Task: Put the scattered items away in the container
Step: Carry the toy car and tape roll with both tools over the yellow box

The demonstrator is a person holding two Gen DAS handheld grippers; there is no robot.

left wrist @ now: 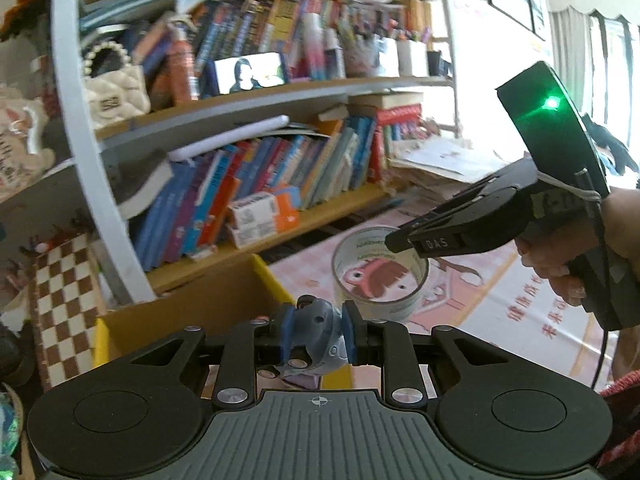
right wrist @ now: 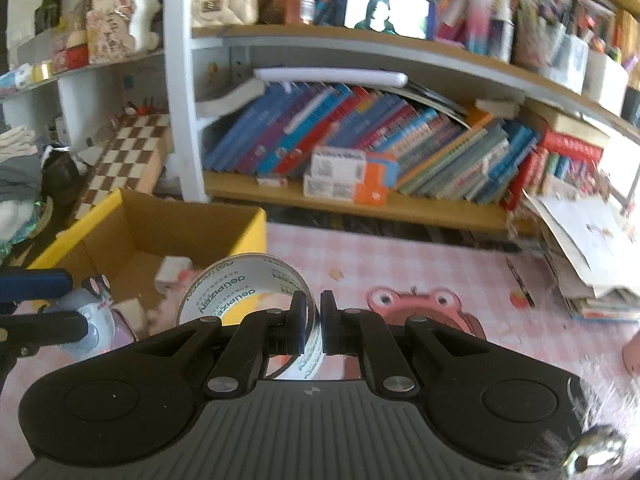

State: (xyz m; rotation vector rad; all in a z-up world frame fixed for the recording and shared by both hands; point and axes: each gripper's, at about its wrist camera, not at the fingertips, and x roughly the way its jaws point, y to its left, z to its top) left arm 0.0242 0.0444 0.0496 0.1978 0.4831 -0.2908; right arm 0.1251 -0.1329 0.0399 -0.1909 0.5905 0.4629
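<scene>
My left gripper (left wrist: 316, 330) is shut on a small grey-blue toy (left wrist: 314, 320) and holds it over the near corner of the yellow cardboard box (left wrist: 184, 312). My right gripper (right wrist: 314, 326) is shut on the wall of a clear tape roll (right wrist: 240, 288) and holds it above the pink table, just right of the box (right wrist: 256, 220). The right gripper (left wrist: 404, 240) and its tape roll (left wrist: 380, 276) also show in the left wrist view. The left gripper's fingers (right wrist: 36, 284) and the toy (right wrist: 90, 312) show at the left of the right wrist view. The box holds a few small pale items (right wrist: 172, 270).
A bookshelf (right wrist: 360, 200) full of books runs along the back of the table. A stack of papers and books (right wrist: 580, 248) lies at the right. A pink frog print (right wrist: 416, 304) is on the checked tablecloth. A checkered board (right wrist: 124, 160) leans behind the box.
</scene>
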